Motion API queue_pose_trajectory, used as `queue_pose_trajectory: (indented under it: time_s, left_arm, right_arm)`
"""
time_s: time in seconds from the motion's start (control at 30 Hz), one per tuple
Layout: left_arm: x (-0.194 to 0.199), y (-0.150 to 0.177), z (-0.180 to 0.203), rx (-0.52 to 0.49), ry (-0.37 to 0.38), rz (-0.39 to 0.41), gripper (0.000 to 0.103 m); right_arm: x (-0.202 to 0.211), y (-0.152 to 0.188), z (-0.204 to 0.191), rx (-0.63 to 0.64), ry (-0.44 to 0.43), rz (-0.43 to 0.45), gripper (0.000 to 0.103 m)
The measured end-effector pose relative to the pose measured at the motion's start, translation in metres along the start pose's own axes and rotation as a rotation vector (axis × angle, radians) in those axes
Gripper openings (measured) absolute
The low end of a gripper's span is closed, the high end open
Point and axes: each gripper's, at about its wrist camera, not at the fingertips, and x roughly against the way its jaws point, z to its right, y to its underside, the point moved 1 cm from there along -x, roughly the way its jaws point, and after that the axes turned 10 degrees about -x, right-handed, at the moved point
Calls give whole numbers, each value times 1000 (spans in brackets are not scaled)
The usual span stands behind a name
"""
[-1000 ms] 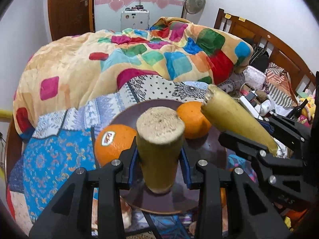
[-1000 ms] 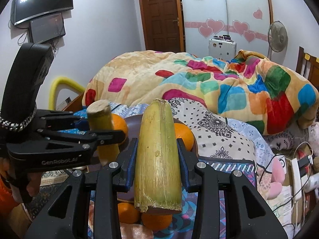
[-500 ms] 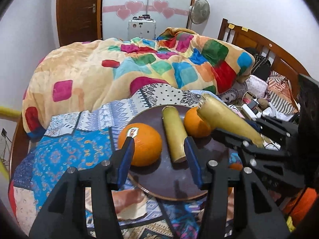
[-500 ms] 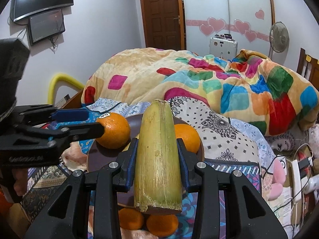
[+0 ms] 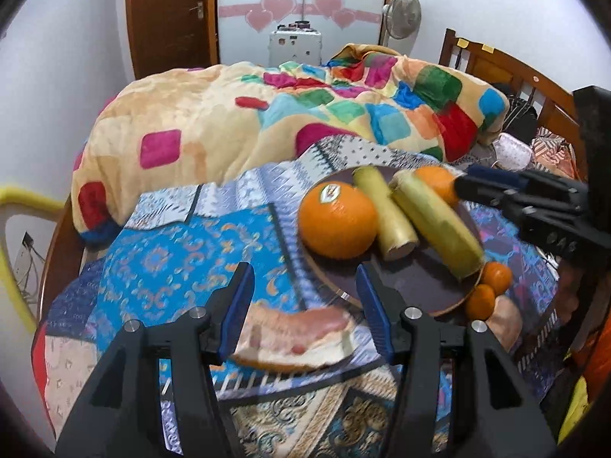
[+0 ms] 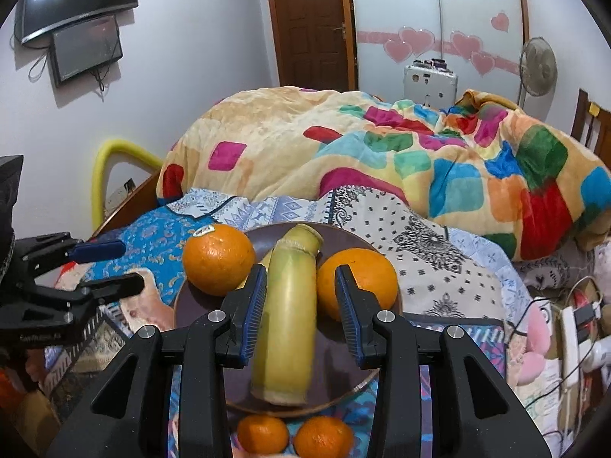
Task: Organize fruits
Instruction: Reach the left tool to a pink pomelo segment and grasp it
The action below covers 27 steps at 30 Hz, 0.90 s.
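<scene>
Fingers [image 6: 255,301] spread; only left view shows pomelo slice [image 5: 294,337].

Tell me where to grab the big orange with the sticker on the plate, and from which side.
Grip the stickered orange across its widest middle, coming down from above with the left tool. It is round, so an off-centre bite would likely slip. A sugarcane piece lies close by its right side, so close front to back, not side to side.

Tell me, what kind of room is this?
Most likely a bedroom: a patchwork blanket heaped on a bed, a wooden headboard and a wardrobe with heart stickers behind it.
</scene>
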Motion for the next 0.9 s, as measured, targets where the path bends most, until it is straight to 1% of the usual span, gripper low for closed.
queue_pose_trajectory:
  time_s: [0.1, 0.13, 0.2, 0.27, 0.37, 0.43, 0.5, 0.57, 0.63, 0.7, 0.77, 0.83, 0.87, 0.9]
  left_arm:
    - [-2, 13, -4, 16, -19, -28, 68]
    - [-3, 18, -3, 19, -19, -42, 73]
    - [-11, 27, -1, 20, -23, -85, 78]
    - [-17, 32, 1, 21, -39, -109, 78]
    - [-27, 34, 4, 41, -87, -128, 79]
    - [-33, 33, 7, 32, -131, -134, 87]
    - [-37, 35, 12, -14, -171, -136, 91]
    - [-36, 39, 11, -29, -168, -130, 91]
    - [-32, 46, 5, 0, -136, -151, 91]
    - [-24, 57, -4, 42, -115, -158, 91]
    - [-16, 68, -12, 64, -107, -167, 91]
    - [-8, 79, -21, 82, -119, -178, 91]
    - [-5, 83, -25, 94, -114, -182, 91]
    - [-2, 87, -30, 114, -91, -193, 91]
  right_arm:
    - [10, 8, 2, 14, 9, 7, 41]
    - [14, 13, 4, 14, 10, 5, 42]
    - [18, 19, 6, 17, 16, 1, 42]
    - [23, 28, 9, 22, 32, -6, 42]
    - [29, 37, 13, 21, 37, -16, 42]
    - [35, 43, 15, 29, 47, -18, 42]
    - [41, 50, 17, 45, 65, -16, 43]
    - [47, 55, 19, 58, 78, -14, 44]
    - [51, 61, 22, 67, 84, -13, 48]
    - [54, 66, 25, 72, 83, -18, 48]
    - [56, 72, 27, 77, 81, -25, 48]
    - [56, 76, 28, 80, 81, -32, 48]
    - [56, 79, 28, 81, 78, -35, 48]
    - [56, 81, 28, 82, 78, -37, 48]
